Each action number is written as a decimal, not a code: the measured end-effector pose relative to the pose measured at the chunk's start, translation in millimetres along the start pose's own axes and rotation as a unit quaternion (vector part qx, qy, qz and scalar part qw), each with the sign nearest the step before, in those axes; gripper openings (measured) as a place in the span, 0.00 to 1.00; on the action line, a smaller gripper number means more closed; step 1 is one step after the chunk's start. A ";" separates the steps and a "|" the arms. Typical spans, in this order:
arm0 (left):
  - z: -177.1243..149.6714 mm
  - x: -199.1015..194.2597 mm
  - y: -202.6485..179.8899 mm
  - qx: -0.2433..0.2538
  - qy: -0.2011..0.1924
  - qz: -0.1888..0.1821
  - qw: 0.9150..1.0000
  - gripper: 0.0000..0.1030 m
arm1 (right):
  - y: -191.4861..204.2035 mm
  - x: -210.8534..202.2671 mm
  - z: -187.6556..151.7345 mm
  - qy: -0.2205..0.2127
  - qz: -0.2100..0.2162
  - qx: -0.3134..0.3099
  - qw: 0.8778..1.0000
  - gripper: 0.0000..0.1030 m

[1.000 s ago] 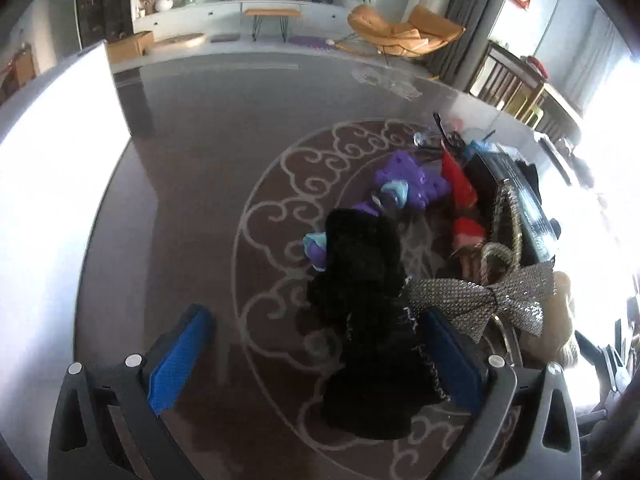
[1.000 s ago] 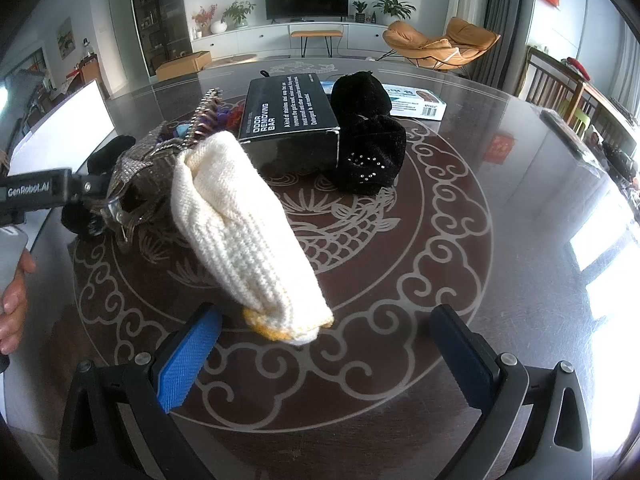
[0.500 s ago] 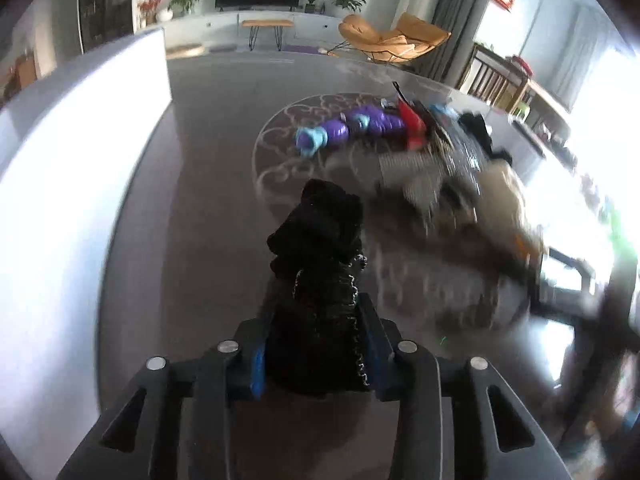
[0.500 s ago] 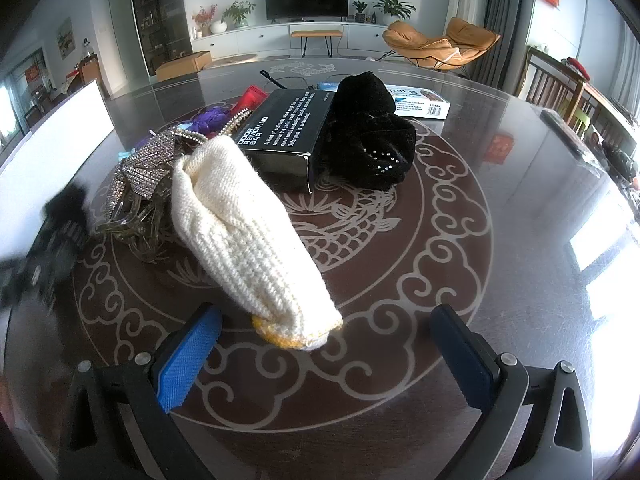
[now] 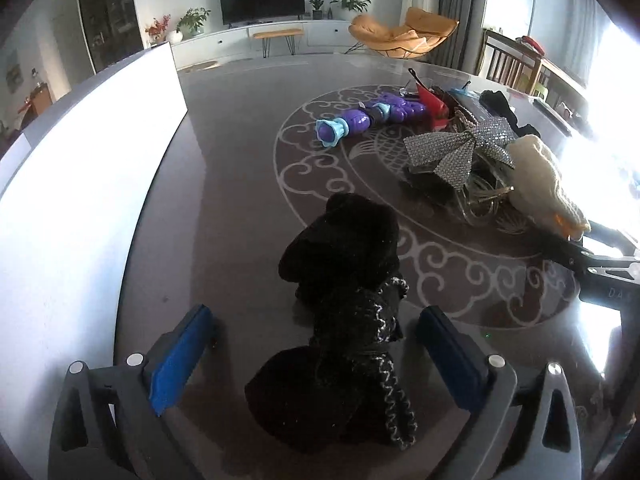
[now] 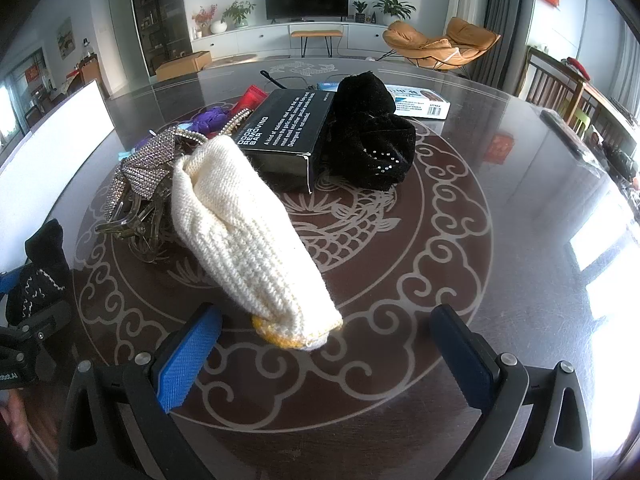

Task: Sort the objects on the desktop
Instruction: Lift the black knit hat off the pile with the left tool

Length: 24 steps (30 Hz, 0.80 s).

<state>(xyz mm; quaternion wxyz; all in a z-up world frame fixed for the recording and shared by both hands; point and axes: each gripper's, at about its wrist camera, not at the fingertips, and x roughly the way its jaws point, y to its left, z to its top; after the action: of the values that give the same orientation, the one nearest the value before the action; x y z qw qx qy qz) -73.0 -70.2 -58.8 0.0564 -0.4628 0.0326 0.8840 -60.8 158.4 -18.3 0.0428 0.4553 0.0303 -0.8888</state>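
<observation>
Jaws opening, left gripper (image 5: 316,354) straddles fuzzy black cloth (image 5: 344,304).

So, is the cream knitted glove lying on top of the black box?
No, the cream knitted glove lies on the table in front of the black box.

purple toy (image 6: 212,117) is mostly buried behind the sparkly bow (image 6: 150,160), and the white box (image 6: 420,103) text is way too tiny to read
</observation>
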 end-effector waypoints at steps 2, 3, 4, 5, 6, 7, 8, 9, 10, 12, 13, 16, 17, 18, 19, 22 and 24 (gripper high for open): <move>-1.4 -1.3 0.7 -0.002 -0.001 0.003 1.000 1.00 | 0.1 -0.9 0.7 0.000 0.000 0.000 1.000 1.00; -2.1 -1.6 1.1 -0.003 -0.002 0.004 1.000 1.00 | 0.1 -1.0 0.8 0.000 0.000 0.000 1.000 1.00; -2.9 -2.3 2.7 -0.005 -0.002 0.004 1.000 1.00 | 0.1 -0.9 0.7 0.000 0.000 0.000 1.000 1.00; -3.3 -2.7 3.0 -0.007 -0.002 0.005 1.000 1.00 | 0.2 -0.6 0.4 0.000 0.000 0.000 1.000 1.00; -2.4 -1.1 1.3 -0.007 -0.002 0.006 1.000 1.00 | 0.2 -1.1 0.8 0.000 0.000 0.000 1.000 1.00; -4.1 -2.3 3.9 -0.008 -0.002 0.005 1.000 1.00 | 0.2 -1.1 0.8 0.000 0.000 0.000 1.000 1.00; -4.1 -2.3 3.9 -0.007 -0.002 0.006 1.000 1.00 | 0.2 -0.7 0.5 0.000 0.000 0.000 1.000 1.00; -4.7 -2.2 4.7 -0.007 -0.002 0.005 1.000 1.00 | 0.3 -1.1 0.8 0.000 0.000 0.000 1.000 1.00; -4.8 -2.3 4.8 -0.007 -0.002 0.005 1.000 1.00 | 0.3 -1.0 0.7 0.000 0.000 0.000 1.000 1.00; -5.0 -2.4 4.9 -0.007 -0.002 0.005 1.000 1.00 | 0.3 -1.2 0.8 0.000 0.000 0.000 1.000 1.00; -5.0 -2.4 4.8 -0.007 -0.002 0.005 1.000 1.00 | 0.3 -1.0 0.7 0.000 0.000 0.000 1.000 1.00; -5.2 -2.5 5.1 -0.007 -0.002 0.005 1.000 1.00 | 0.3 -1.0 0.7 0.000 0.000 0.000 1.000 1.00; -5.3 -2.5 5.2 -0.007 -0.002 0.005 1.000 1.00 | 0.3 -0.8 0.4 0.000 0.000 0.000 1.000 1.00; -5.4 -2.4 5.2 -0.007 -0.002 0.005 1.000 1.00 | 0.4 -1.2 0.8 0.000 -0.001 0.001 1.000 1.00; -5.4 -2.5 5.1 -0.007 -0.002 0.005 1.000 1.00 | 0.4 -1.3 0.9 0.000 -0.001 0.001 1.000 1.00; -5.6 -2.6 5.4 -0.007 -0.003 0.005 1.000 1.00 | 0.4 -0.1 -0.4 0.000 -0.001 0.001 1.000 1.00; -5.6 -2.6 5.3 -0.007 -0.002 0.005 1.000 1.00 | 0.5 -1.5 0.8 0.000 -0.001 0.001 1.000 1.00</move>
<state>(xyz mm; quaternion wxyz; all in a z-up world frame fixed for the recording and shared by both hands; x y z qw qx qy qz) -67.6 -76.3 -59.8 0.0489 -0.4609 0.0286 0.8856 -60.5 157.9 -16.6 0.0418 0.4555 0.0297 -0.8887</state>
